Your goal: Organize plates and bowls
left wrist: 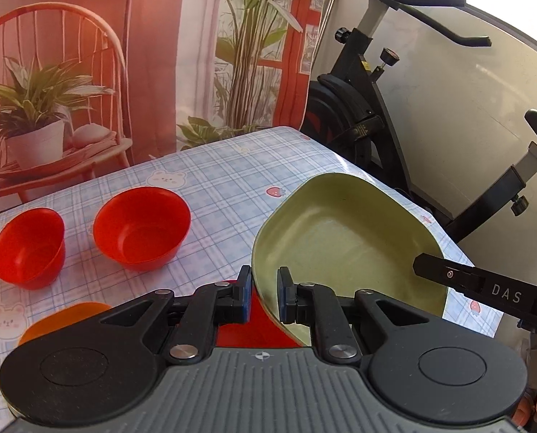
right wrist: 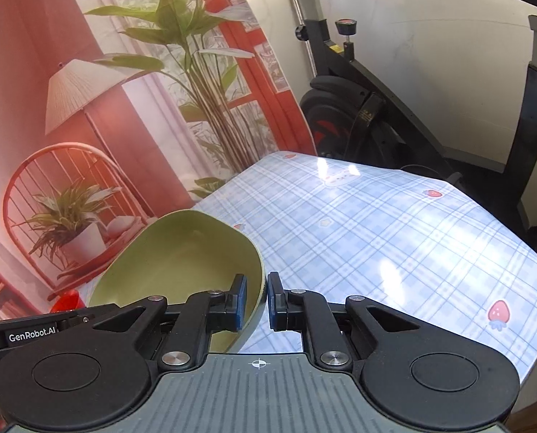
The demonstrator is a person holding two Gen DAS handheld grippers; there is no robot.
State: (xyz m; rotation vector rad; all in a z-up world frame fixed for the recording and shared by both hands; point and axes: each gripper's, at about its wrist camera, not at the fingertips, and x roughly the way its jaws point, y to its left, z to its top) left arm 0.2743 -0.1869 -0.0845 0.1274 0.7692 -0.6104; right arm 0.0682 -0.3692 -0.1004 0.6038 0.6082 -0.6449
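Plate (left wrist: 340, 238), green and squarish, sits right of centre in the left wrist view and lower left in the right wrist view, tilted and lifted off the table (right wrist: 394, 238). We grasp it from both sides: our left gripper (left wrist: 264, 294) is clenched on its near rim, one pad inside and one outside, and our right gripper (right wrist: 256, 301) is pinched on the opposite rim the same way. At left in the left wrist view we see two red bowls (left wrist: 142, 227) standing side by side on the checked cloth, apart from each other. An orange dish (left wrist: 66, 319) and something red (left wrist: 254, 324) show just beneath our left gripper, mostly hidden.
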